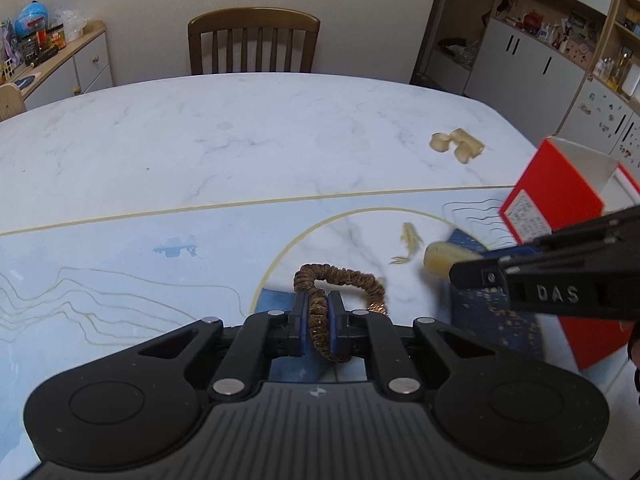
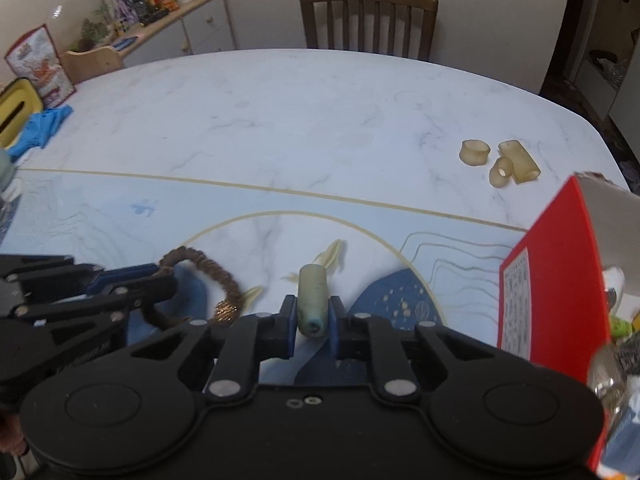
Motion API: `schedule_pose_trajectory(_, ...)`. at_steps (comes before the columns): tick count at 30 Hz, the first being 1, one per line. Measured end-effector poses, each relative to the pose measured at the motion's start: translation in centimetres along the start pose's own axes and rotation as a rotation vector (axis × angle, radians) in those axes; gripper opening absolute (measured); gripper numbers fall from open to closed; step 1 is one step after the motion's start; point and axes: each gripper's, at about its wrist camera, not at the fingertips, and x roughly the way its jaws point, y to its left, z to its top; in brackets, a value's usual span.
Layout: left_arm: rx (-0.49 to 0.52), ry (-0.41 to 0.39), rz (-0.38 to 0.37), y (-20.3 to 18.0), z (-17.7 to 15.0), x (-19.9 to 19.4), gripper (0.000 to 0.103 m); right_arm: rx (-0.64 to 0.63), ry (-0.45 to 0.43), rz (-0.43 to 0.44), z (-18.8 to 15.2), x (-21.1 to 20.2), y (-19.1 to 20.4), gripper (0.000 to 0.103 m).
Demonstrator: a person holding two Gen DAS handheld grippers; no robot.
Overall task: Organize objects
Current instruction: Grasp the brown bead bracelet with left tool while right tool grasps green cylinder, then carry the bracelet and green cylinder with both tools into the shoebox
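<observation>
Left gripper (image 1: 318, 312) clamped on brown scrunchie (image 1: 340, 280) — lifted just above the table (image 1: 240, 140). Right gripper (image 2: 312, 316) pinching pale tube (image 2: 313, 300) (red box (image 2: 556, 264) just beside) — three more tubes (image 2: 500, 162) farther back.

"DAS" stands in raised letters on the right claw (image 1: 452, 270); the red box's (image 1: 560, 184) label is illegible.
</observation>
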Motion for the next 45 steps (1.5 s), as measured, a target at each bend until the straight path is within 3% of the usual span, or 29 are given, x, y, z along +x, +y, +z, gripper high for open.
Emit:
schedule_pose_trajectory(7,-0.013,-0.015,-0.05,-1.1,-0.4,-2.8,0.009,0.035,-0.028,0.063,-2.1,-4.2,-0.5,0.014)
schedule_pose_trajectory(18,0.032,-0.038,-0.115,-5.3,-0.3,-6.7,0.01,0.078,-0.096,0.094,-4.2,-10.8,-3.2,0.014)
schedule_pose_trajectory(33,0.122,-0.077,-0.208,-13.5,3.1,-9.3,0.01,0.167,-0.183,-0.004,-6.4,-16.6,-12.3,0.014)
schedule_pose_trajectory(45,0.17,-0.074,-0.29,-21.9,5.7,-7.1,0.01,0.259,-0.219,-0.114,-8.6,-18.1,-20.6,0.014)
